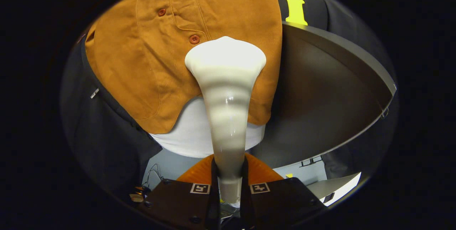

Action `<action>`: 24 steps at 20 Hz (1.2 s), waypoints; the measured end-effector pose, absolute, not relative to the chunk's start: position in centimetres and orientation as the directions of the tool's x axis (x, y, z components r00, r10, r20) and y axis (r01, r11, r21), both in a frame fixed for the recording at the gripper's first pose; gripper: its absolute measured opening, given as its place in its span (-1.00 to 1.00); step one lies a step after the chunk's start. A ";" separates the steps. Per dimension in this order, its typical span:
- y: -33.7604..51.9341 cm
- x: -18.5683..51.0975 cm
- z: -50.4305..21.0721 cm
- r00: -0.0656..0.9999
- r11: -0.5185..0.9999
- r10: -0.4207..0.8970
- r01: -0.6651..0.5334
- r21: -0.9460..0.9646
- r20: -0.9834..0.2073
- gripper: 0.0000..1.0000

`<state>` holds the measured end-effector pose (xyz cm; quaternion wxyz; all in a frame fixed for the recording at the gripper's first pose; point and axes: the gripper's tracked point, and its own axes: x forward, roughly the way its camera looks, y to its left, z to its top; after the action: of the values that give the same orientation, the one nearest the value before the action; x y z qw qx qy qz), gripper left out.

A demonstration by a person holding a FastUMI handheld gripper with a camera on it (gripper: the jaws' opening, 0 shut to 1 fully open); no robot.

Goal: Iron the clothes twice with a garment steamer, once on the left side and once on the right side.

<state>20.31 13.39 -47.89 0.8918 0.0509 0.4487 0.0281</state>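
Gripper (229, 187) at lower centre: 2 fingers clamped on the steamer (226, 91) handle, 1 each side. Held that way so the flared head points up at the shirt (185, 44), head against the cloth near the button placket, upper centre. Shirt: tan-orange, 3 red-brown buttons visible, hung over something white (188, 141) below its hem. Steamer: cream, glossy, ribbed neck.

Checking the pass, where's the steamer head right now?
In the gripper view, the steamer is clamped between the fingers, its head against the orange shirt, just right of the button placket.
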 end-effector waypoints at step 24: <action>17.6 20.0 -26.8 0.878 0.982 0.189 -0.179 0.063 -0.441 -0.49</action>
<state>19.95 17.59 -26.78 0.9688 0.0103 0.2285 0.0949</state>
